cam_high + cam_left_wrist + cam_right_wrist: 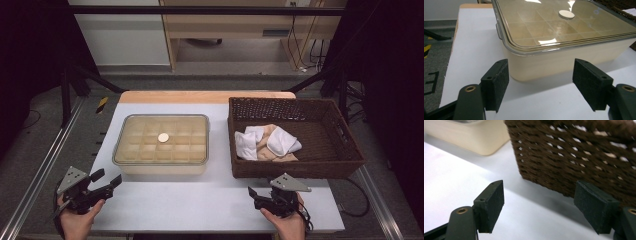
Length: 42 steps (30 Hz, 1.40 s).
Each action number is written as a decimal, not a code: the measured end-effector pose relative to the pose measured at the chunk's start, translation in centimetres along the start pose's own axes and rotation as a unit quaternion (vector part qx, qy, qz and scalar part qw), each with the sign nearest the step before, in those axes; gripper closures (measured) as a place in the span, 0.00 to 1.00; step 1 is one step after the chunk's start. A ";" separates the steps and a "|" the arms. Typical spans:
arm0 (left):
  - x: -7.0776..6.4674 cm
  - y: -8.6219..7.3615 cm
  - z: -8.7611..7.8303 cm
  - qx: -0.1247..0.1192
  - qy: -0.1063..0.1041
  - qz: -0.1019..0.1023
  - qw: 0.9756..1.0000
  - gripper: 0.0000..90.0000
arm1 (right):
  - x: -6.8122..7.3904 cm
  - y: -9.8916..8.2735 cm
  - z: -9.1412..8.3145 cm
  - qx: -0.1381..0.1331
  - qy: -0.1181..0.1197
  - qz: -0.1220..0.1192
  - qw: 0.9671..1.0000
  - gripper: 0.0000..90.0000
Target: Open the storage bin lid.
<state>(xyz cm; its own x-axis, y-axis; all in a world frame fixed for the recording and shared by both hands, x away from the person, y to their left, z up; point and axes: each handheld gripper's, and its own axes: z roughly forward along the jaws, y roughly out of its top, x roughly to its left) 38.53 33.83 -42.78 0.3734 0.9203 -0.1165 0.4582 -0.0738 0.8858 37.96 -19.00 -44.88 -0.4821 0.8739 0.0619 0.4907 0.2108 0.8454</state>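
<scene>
The cream rectangular plastic box with a clear lid [161, 144] sits on the left half of the white surface [200, 200], its lid closed over a grid of compartments and carrying a small round pale disc [163, 137] near its middle. In the left gripper view the box [564, 57] stands just ahead of the jaws, its near wall facing them. To its right, apart from it, stands the dark brown woven rectangular basket [345, 145], holding a loose heap of white and beige cloths [267, 142]; in the right gripper view the basket's woven wall [579, 157] rises near the jaws. The left gripper [105, 181] is held in the person's left hand [79, 220] over the near left corner of the surface, tilted toward the box, its jaws spread apart with nothing between them. The right gripper [255, 194] is held in the right hand [286, 224] just in front of the basket's near wall, pointing leftward, its jaws likewise standing apart and holding nothing. The surface has a light wooden strip [205, 96] along its far edge and metal rails on both sides. Beyond it lie a grey floor, black stand legs, a pale wooden desk [240, 25] and hanging cables.
</scene>
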 end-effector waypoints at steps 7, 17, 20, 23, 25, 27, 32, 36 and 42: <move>0.0 0.7 -0.2 -0.009 0.003 0.000 1.000 0.33 | 1.3 1.6 -0.2 -0.006 0.014 -0.012 1.000 0.27; 0.1 3.1 -0.3 -0.033 0.005 -0.001 0.999 0.34 | 3.4 3.8 0.2 -0.020 0.031 -0.018 0.999 0.26; 0.1 3.6 0.0 -0.041 0.004 -0.005 0.999 0.35 | 3.9 4.4 0.4 -0.024 0.038 -0.026 0.999 0.26; 0.2 4.1 0.3 -0.041 0.005 -0.005 0.999 0.35 | 4.6 5.1 0.8 -0.022 0.051 -0.032 0.998 0.27; 0.3 4.5 0.4 -0.042 0.004 -0.006 0.999 0.35 | 4.9 5.5 1.0 -0.025 0.057 -0.035 0.997 0.27; 0.4 4.9 0.6 -0.043 0.006 -0.006 0.999 0.35 | 5.3 6.0 1.2 -0.027 0.063 -0.037 0.997 0.27; 0.5 6.3 1.1 -0.046 0.007 -0.001 0.999 0.35 | 6.2 7.1 1.9 -0.033 0.073 -0.042 0.996 0.28; 0.7 7.2 1.7 -0.047 0.003 -0.002 0.999 0.35 | 6.9 8.0 2.6 -0.036 0.082 -0.041 0.995 0.28; 0.8 7.8 2.8 -0.041 0.004 -0.002 0.999 0.35 | 7.8 9.3 4.1 -0.042 0.088 -0.044 0.994 0.30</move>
<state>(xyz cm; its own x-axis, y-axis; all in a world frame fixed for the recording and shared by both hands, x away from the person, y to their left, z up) 44.66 32.93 -37.19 0.3655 0.9235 -0.1165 0.3913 -0.0389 0.9194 41.74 -8.44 -38.74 -0.6432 0.7623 0.0717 0.3819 0.2383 0.8929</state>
